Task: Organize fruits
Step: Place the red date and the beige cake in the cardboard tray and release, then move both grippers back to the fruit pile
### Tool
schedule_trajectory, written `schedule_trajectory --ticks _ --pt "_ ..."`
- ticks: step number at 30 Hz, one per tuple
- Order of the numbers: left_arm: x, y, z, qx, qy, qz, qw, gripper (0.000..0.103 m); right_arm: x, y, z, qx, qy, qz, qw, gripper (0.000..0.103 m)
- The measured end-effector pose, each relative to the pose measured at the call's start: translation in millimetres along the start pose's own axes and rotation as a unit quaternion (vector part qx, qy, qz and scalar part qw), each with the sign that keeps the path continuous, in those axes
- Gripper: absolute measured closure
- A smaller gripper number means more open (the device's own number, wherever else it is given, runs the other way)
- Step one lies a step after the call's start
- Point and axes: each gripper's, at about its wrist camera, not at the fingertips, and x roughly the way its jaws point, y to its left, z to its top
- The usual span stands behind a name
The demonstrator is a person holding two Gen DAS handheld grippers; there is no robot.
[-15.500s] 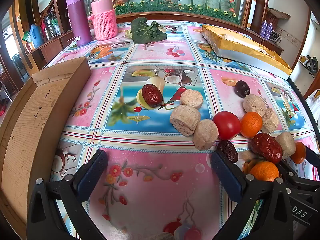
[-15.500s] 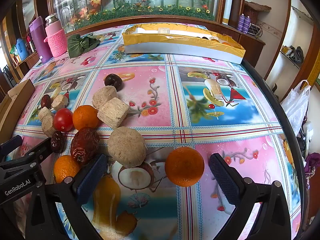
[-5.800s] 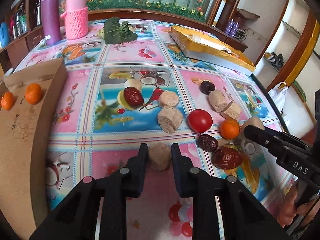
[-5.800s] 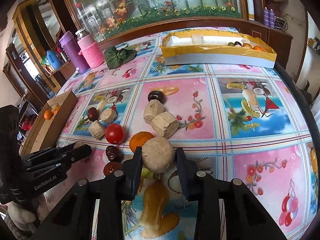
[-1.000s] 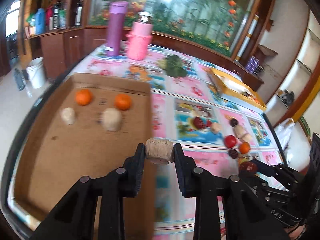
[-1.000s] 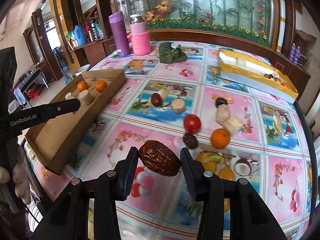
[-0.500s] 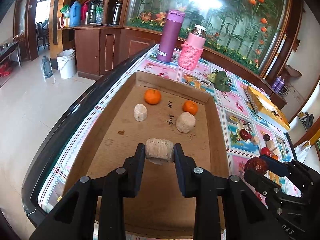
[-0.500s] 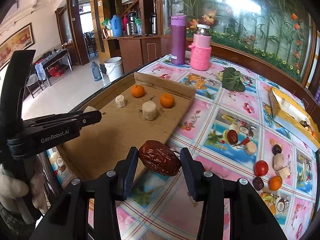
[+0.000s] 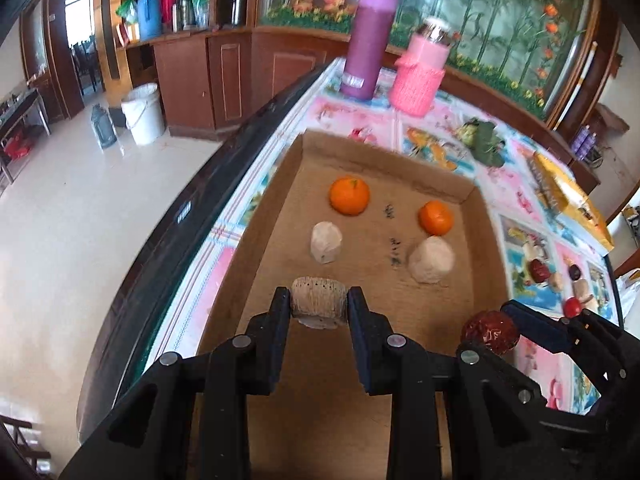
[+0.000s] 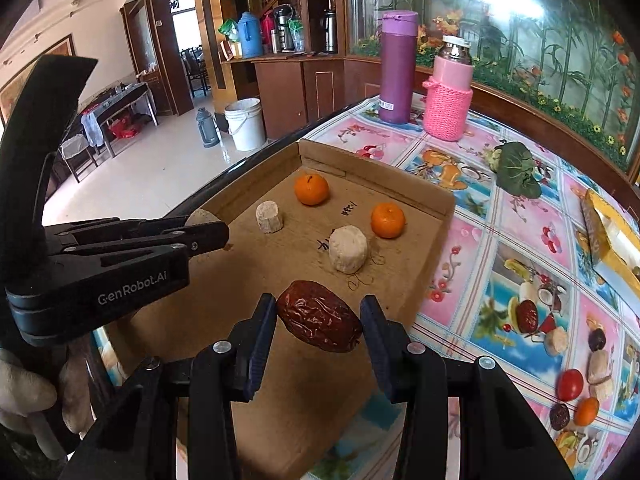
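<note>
Right wrist view: we hold the date [image 10: 319, 322] crosswise in the right gripper [image 10: 318, 326], above the cardboard tray's [image 10: 400, 184] near edge; left gripper [image 9: 319, 309] clamps a beige chunk [image 9: 319, 302] alongside.

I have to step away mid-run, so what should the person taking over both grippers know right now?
Left gripper: shut on a beige cork-like piece, over the cardboard tray.
Right gripper: shut on a red date, also over the tray.
Done: two oranges and two pale pieces lie in the tray.
Left: set both held items down, then fetch the pile on the tablecloth.
</note>
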Motion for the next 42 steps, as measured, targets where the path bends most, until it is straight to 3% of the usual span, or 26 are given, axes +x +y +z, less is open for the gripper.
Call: schedule_trajectory --ticks 4,9,14,17,21,24,28,34,42 --pt "21.1 6.5 1.0 -0.017 0.031 -0.004 0.9994 0.075 24.6 7.6 6.2 -0.016 0.018 -0.007 1.000 0.055" --pt "28.5 8.3 1.3 -0.028 0.036 -0.013 0.9989 0.075 44.0 10.1 9.7 -0.025 0.029 -0.013 0.999 0.055" --pt "19.6 11.8 2.3 -0.042 0.019 -0.023 0.9987 0.067 54.8 11.8 10.8 -0.027 0.033 -0.009 0.999 0.055" --pt "-2.9 12.7 1.1 -0.043 -0.017 -0.010 0.9989 0.059 51.8 10.0 8.7 -0.018 0.030 -0.004 0.999 0.051" --pt "-40.4 5.7 -3.8 -0.039 -0.077 0.040 0.9955 0.024 32.0 5.5 4.7 0.001 0.004 0.002 1.000 0.043" --pt "-70.1 -8.7 -14.0 -0.026 -0.125 0.077 0.9888 0.015 11.9 -2.3 -3.0 0.025 -0.016 0.009 1.000 0.040" --pt "-94.9 -26.9 -28.5 -0.012 -0.152 0.064 0.9862 0.015 -15.7 -13.7 -17.8 0.057 -0.040 0.007 0.998 0.035" --pt "-115.2 -60.3 -46.8 0.027 -0.181 0.082 0.9797 0.015 -58.0 -33.0 -46.0 0.103 -0.076 -0.007 0.992 0.028" --pt "-124.9 -95.1 -59.5 0.065 -0.186 0.070 0.9779 0.015 -91.0 -72.6 -78.6 0.181 -0.099 -0.011 0.978 0.027"
